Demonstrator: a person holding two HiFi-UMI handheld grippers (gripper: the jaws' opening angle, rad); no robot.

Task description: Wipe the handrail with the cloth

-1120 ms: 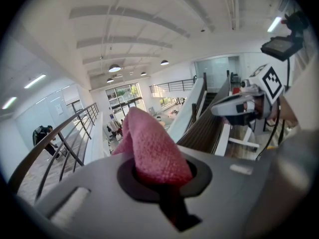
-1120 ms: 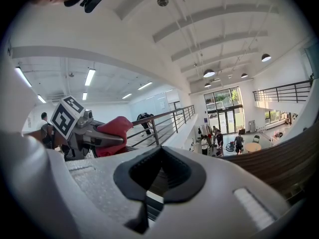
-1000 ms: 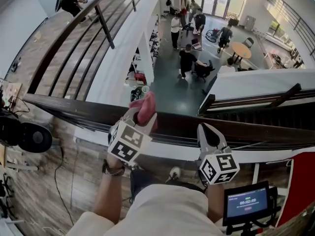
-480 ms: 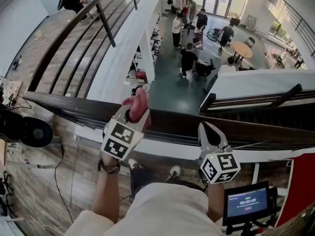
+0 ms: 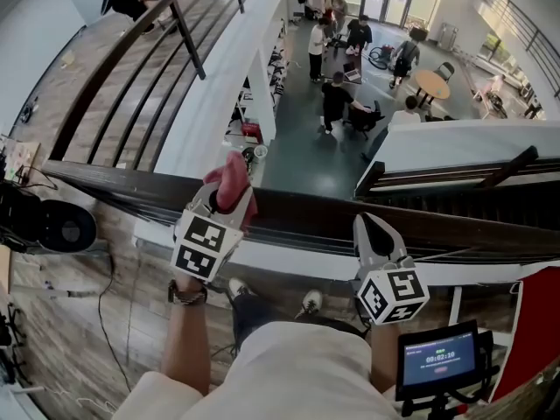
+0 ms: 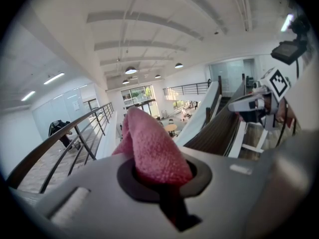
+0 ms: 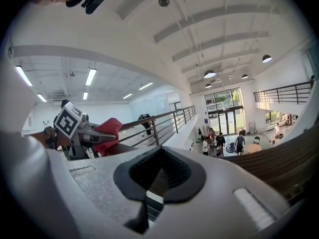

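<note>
The left tongs [image 5: 227, 204] pinch a pink cloth [image 5: 233, 180]; the left gripper view shows the cloth bulging up out of the rounded gap where the two halves meet, filling it. In the head view the cloth lies over the far edge of the dark wooden handrail [image 5: 306, 215], which runs across from left to right; whether cloth and wood actually touch cannot be made out. The right tongs [image 5: 371, 233] are pressed together with nothing between them; they point across the same handrail, well apart from the left tongs. A watch [image 5: 185, 294] sits on the left wrist. A small screen [image 5: 439, 357] glows at the lower right. Beyond the rail, a lower floor [image 5: 302, 160] holds several people [image 5: 335, 103] and a round table [image 5: 429, 87].
</note>
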